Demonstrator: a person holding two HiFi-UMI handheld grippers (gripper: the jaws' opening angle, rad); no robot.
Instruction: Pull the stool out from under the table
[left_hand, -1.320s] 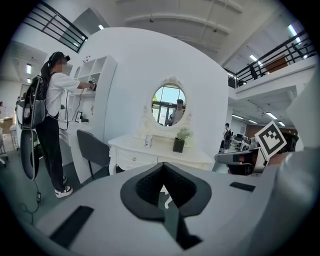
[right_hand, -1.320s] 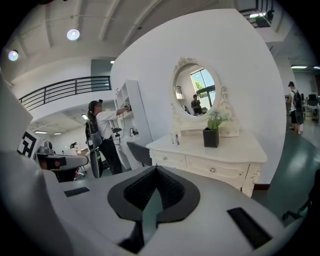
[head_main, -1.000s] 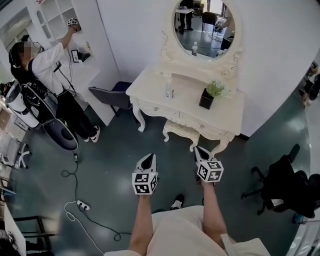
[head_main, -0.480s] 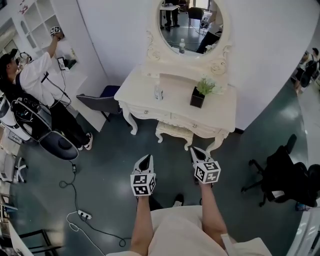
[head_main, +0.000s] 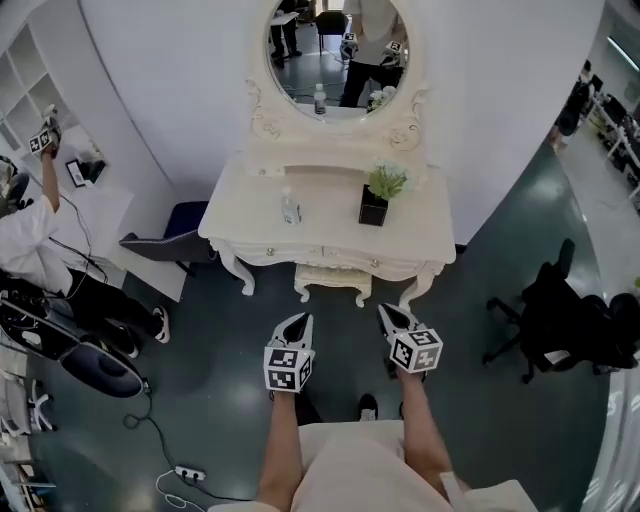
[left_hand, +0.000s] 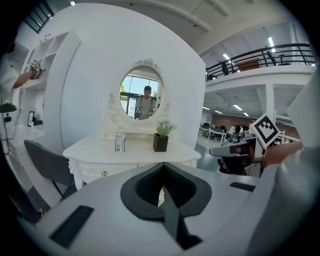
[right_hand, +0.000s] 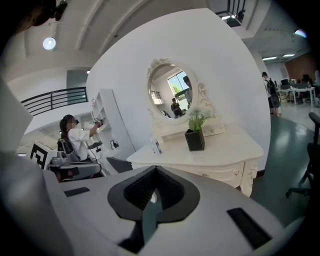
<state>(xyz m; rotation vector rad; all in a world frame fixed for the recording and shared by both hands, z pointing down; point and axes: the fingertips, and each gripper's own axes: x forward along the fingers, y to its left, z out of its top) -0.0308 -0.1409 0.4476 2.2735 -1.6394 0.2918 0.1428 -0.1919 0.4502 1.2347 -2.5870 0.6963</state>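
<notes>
Under table (head_main: 330, 232), stool (head_main: 333, 281); chair (head_main: 160, 245) alongside

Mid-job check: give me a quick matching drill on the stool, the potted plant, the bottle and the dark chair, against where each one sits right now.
Things:
1. stool
2. potted plant
3. bottle
4. dark chair

Places:
A. on the table, right of centre in the head view
B. on the floor, left of the table
C. tucked under the table's front edge
D. on the table, left of centre in the head view

Pairs: 1-C, 2-A, 3-D, 4-B
</notes>
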